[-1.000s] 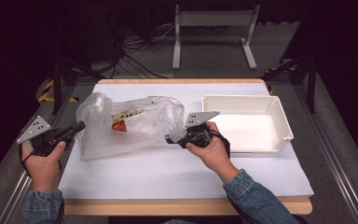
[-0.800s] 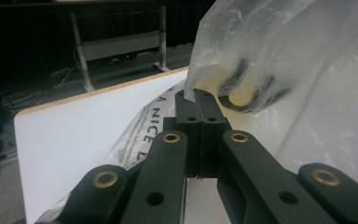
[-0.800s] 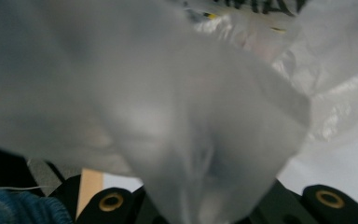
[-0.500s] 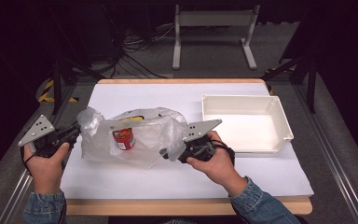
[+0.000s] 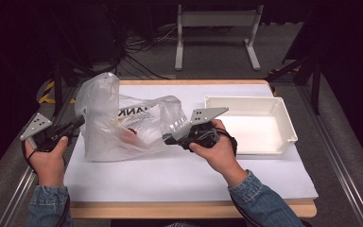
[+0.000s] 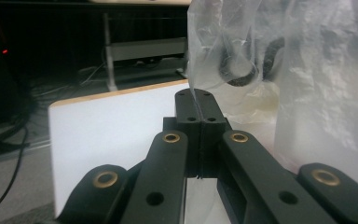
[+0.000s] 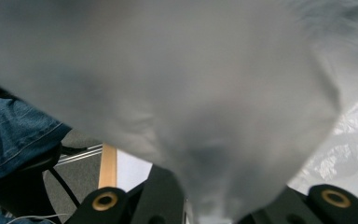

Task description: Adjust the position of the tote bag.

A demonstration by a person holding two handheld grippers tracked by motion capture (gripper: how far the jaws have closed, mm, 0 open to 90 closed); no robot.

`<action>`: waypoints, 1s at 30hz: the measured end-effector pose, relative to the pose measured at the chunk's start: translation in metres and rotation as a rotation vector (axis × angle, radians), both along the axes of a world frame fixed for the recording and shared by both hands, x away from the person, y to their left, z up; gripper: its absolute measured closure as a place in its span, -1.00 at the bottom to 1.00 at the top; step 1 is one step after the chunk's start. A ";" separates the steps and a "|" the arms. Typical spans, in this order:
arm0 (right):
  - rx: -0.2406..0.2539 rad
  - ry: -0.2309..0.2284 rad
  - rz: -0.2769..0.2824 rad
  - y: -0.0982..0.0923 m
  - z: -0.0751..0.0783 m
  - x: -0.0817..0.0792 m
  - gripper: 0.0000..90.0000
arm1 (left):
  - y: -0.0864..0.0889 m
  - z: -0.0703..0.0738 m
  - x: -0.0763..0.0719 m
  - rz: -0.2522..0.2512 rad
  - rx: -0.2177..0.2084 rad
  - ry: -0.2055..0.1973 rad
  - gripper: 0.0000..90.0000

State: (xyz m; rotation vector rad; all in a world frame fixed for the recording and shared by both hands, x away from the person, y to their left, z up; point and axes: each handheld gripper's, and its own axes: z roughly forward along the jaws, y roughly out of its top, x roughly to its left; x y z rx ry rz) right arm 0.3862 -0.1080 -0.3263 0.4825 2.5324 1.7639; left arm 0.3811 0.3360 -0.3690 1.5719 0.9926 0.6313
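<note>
Compared with half a second ago, the clear plastic bag [image 5: 123, 124] has been raised at its left end: that end is now stood up in a tall peak toward 11 o'clock, where earlier the bag was spread low and flat across the white sheet [image 5: 179, 170] on the desk [image 5: 189, 209]. The red item inside [image 5: 131, 135] is now seen lower and more hidden behind folds, and black lettering is shown on the film. The bag's long axis is laid from 9 to 3 o'clock between the two hands, with its raised end at the left. The left hand-held gripper [image 5: 73, 125] is held at the bag's 9 o'clock edge; in the left gripper view its jaws are seen pressed together with a thin edge of film [image 6: 196, 95] pinched between them. The right hand-held gripper [image 5: 170, 139] is set against the bag's 3 o'clock end; in the right gripper view the jaws are covered by blurred plastic, so its state cannot be told. A white tray [image 5: 283, 124] is seen at 3 o'clock, just beside the right hand [image 5: 217, 149].
</note>
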 end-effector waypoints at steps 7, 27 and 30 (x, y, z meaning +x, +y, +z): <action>-0.017 -0.012 -0.011 0.004 -0.003 -0.001 0.34 | 0.017 -0.015 0.010 0.063 -0.063 0.052 1.00; -0.117 -0.125 -0.082 -0.047 0.003 0.016 -0.29 | 0.023 -0.020 0.010 0.069 -0.085 0.076 1.00; -0.179 -0.179 -0.140 -0.051 0.006 0.021 -0.29 | 0.022 -0.019 0.008 0.062 -0.078 0.073 1.00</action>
